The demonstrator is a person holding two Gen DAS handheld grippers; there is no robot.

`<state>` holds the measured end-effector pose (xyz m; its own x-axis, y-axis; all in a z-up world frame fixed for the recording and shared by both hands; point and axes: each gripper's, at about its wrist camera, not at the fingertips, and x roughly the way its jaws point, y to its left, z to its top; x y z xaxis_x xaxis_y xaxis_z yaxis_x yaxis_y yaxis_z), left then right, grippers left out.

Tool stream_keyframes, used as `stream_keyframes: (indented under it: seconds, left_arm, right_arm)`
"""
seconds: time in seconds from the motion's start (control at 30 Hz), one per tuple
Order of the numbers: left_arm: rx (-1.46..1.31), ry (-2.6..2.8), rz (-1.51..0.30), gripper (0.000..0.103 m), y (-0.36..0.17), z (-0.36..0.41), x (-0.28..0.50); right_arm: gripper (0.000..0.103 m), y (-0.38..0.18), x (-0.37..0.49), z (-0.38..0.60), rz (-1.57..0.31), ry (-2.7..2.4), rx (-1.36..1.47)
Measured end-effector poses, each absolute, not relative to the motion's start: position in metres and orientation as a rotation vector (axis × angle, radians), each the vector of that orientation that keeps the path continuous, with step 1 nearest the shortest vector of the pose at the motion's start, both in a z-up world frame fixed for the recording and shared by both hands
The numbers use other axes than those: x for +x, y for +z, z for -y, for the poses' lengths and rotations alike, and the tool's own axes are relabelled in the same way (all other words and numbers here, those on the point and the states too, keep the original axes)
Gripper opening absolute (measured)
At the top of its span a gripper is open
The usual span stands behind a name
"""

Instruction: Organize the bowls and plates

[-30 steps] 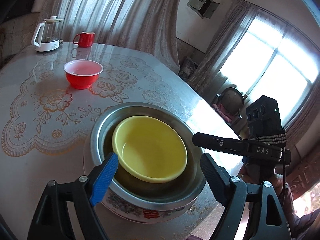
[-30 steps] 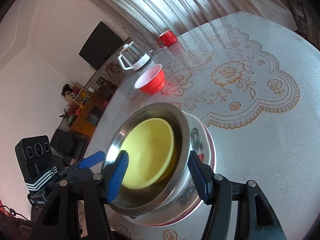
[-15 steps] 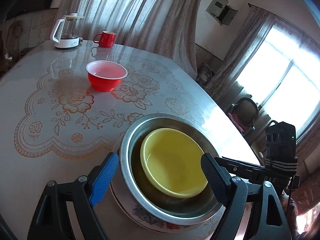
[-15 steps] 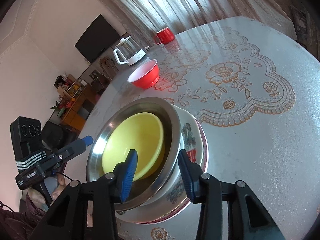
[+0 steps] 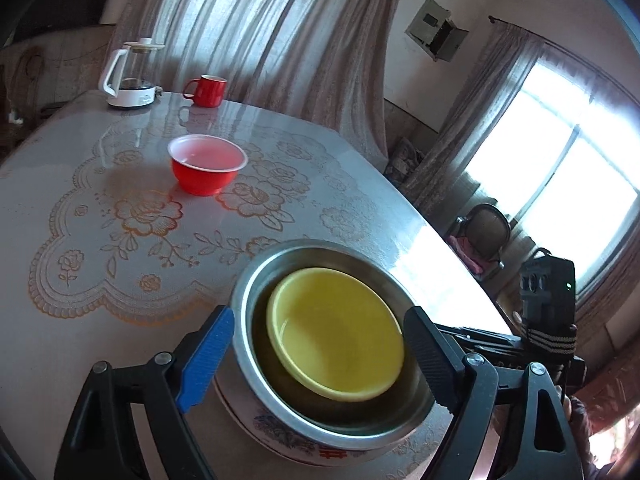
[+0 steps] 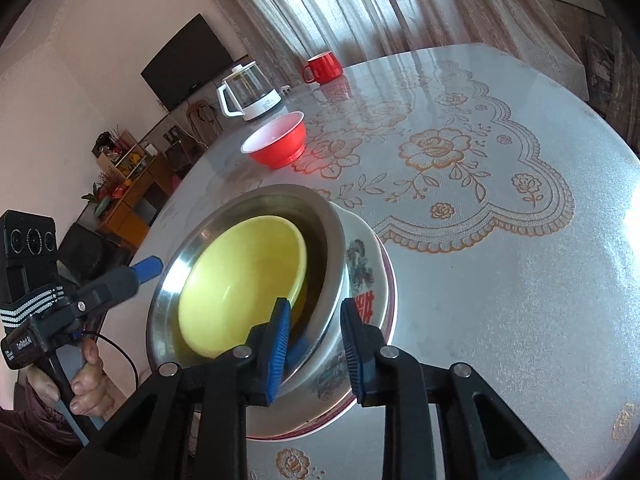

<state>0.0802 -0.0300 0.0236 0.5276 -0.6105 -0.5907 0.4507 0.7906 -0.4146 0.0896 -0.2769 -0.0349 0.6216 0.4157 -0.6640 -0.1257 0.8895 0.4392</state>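
Straddling the steel bowl (image 6: 256, 216) rim, right gripper (image 6: 314, 344) jaws narrow but w/ gap left, prob. to pinch and lift. Yellow bowl (image 5: 336, 332) nested inside, stack on floral plate (image 6: 372, 280). Left gripper (image 5: 316, 360) wide, empty. Red bowl (image 5: 206, 168) apart on tabletop (image 5: 60, 332).

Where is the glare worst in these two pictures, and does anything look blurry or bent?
Left wrist view: the window is blown out white, and its glare washes over the table edge; the yellow bowl looks slightly smeared. Right wrist view: lighting is softer, with curtain reflections by the red mug; the fisheye curves the table rim, and the corners go dark.
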Motion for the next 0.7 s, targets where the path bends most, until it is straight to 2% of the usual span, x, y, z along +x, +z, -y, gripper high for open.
stream_keyframes:
  seconds: [0.23,0.33,0.53,0.6,0.63,0.7]
  left_arm:
    - [-0.165,-0.683,-0.824,0.085,0.016,0.041,0.082]
    - [-0.196,-0.764,-0.849,0.079,0.015,0.047,0.078]
    - [-0.177,-0.707,-0.835,0.079,0.015,0.045,0.073]
    - [-0.186,-0.65,-0.799,0.085,0.021,0.038,0.074]
    - [-0.197,-0.622,-0.791,0.094,0.022,0.034,0.078]
    - [-0.196,-0.599,-0.8,0.096,0.02,0.032,0.086]
  right_arm:
    - [0.027,-0.034,0.09,0.271,-0.851,0.347,0.371]
    - [0.027,-0.034,0.089,0.272,-0.849,0.345,0.375]
    - [0.026,-0.033,0.085,0.268,-0.849,0.341,0.34]
    - [0.026,-0.035,0.086,0.273,-0.85,0.32,0.357]
    - [0.026,-0.036,0.086,0.275,-0.848,0.32,0.366]
    - [0.026,-0.034,0.086,0.274,-0.846,0.317,0.35]
